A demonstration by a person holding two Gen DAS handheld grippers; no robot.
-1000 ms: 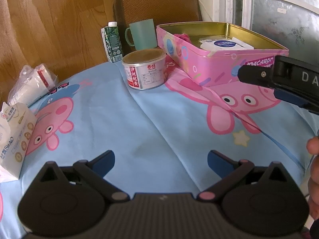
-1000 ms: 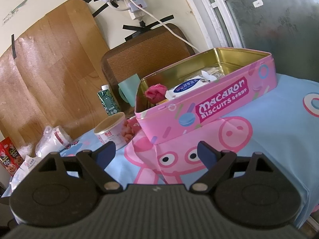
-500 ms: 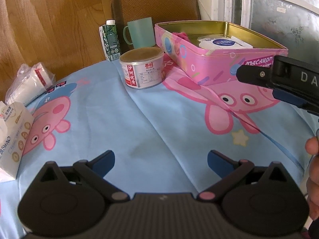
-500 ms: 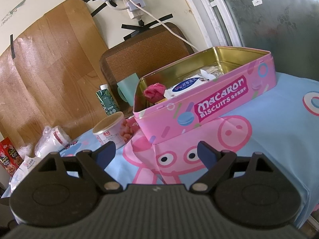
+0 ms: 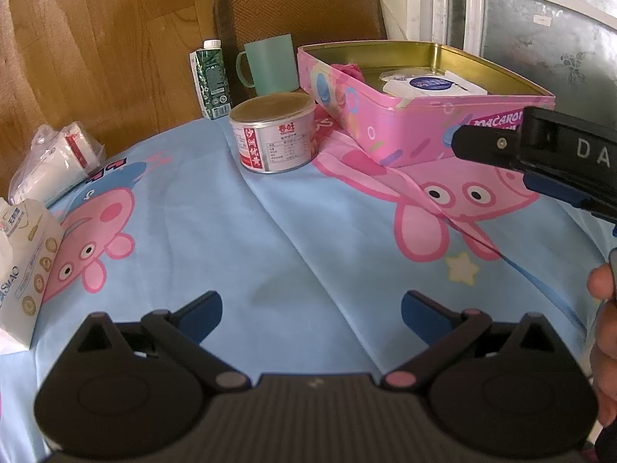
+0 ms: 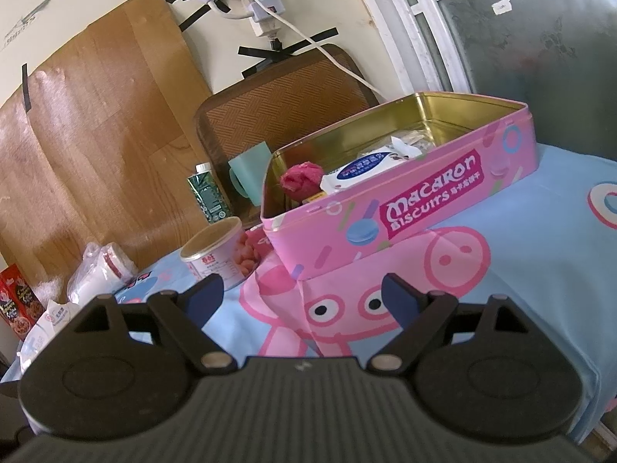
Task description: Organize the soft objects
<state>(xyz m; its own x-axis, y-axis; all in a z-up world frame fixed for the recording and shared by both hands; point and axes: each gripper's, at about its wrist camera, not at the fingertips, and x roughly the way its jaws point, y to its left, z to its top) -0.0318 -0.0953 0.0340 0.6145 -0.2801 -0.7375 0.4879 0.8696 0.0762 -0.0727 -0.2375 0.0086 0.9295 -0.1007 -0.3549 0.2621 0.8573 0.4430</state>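
Note:
A pink macaron biscuit tin (image 5: 393, 131) (image 6: 435, 208) stands open on the blue cartoon tablecloth. Inside lie a pink fluffy ball (image 6: 300, 179) (image 5: 349, 70) and a white wet-wipe pack (image 6: 366, 169) (image 5: 428, 87). A white tissue pack (image 5: 23, 266) lies at the left edge, with a clear bag of white soft items (image 5: 54, 162) (image 6: 96, 274) behind it. My left gripper (image 5: 310, 314) is open and empty over the bare cloth. My right gripper (image 6: 299, 299) is open and empty in front of the tin; it also shows at the right of the left wrist view (image 5: 540, 154).
A round food can (image 5: 273, 131) (image 6: 219, 250), a green drink carton (image 5: 210, 77) (image 6: 206, 193) and a teal mug (image 5: 272, 63) stand left of the tin. A brown chair back (image 5: 300, 4) is behind the table. Red snack boxes (image 6: 17, 305) are at far left.
Both views have shifted slightly; the left gripper has eased a little to the left and forward. Both grippers stay open and empty. No object has moved.

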